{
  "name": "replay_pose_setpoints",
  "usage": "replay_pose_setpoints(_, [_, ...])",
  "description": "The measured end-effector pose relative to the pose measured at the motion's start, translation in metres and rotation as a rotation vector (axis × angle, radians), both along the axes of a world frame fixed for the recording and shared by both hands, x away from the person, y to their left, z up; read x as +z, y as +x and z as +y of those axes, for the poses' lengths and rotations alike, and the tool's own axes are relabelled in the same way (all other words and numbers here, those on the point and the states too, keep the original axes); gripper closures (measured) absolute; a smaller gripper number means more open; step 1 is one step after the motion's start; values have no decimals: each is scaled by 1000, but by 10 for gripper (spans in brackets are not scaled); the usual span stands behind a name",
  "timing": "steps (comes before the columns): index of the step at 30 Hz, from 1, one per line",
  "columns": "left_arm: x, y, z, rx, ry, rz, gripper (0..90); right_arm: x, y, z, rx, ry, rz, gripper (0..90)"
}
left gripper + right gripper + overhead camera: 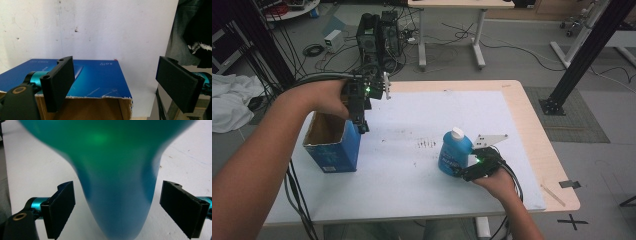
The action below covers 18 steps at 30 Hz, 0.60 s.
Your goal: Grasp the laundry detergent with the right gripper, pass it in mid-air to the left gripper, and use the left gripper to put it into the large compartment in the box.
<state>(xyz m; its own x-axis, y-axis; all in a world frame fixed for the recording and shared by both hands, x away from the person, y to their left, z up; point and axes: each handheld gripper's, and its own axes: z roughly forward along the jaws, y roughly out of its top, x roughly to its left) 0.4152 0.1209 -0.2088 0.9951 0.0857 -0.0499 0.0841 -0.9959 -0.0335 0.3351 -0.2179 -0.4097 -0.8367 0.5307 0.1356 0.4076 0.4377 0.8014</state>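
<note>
A blue bottle (454,155) with a white cap (457,133) stands on the white table (412,185), at about four o'clock from the table's middle. Its long axis runs nearly upright, cap uppermost, leaning slightly toward eleven o'clock in the high view. The right hand-held gripper (467,167) sits at the bottle's four o'clock side; in the right gripper view (117,210) the jaws stand wide, the bottle's narrowing body between them with a gap on either side, neither pad pressing on it. At about nine o'clock on the table stands an open blue cardboard box (333,145), its mouth facing up. The left hand-held gripper (361,122) points down over the box's far right corner; in the left gripper view (115,85) its jaws are spread wide with nothing between them, above the box's blue wall (100,77).
</note>
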Motion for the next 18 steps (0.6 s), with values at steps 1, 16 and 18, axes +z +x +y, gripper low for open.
replay_pose_setpoints(1, [-1,0,0,0,-2,3,153,-1,0,0,-3,7,-2,120])
replay_pose_setpoints(16, [-1,-2,1,-5,0,0,154,-4,3,5,8,53,-25,123])
replay_pose_setpoints(18, [-1,-2,1,-3,-3,-4,154,-4,3,6,11,67,-21,148])
